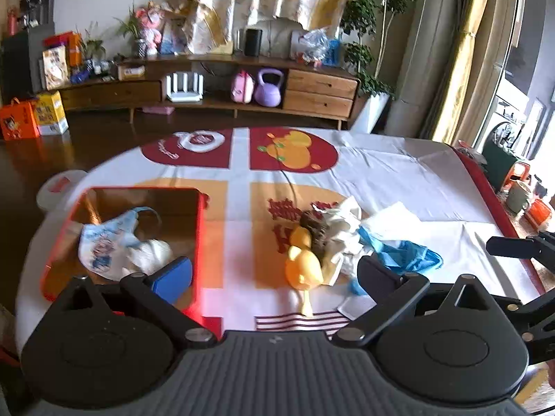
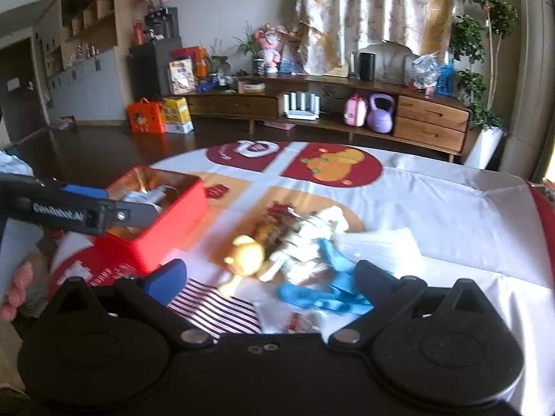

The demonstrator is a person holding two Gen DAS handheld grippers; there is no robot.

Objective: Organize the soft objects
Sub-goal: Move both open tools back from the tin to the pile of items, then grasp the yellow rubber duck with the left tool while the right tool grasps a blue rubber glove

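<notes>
A: How do they stand?
B: Left claw [image 1: 274, 270] and right claw [image 2: 270, 277] both gape wide, holding nothing.
A: The red box [image 1: 199, 228]?
B: On the table [image 1: 416, 180], holding a bib [image 1: 104, 246]. The soft pile [image 1: 333, 239] lies beside it.

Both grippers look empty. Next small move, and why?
Probably ease the open right gripper down onto the blue cloth between its fingers. The red box holds only a bib, and the pile beside it is unsorted. The left gripper is also open.
</notes>
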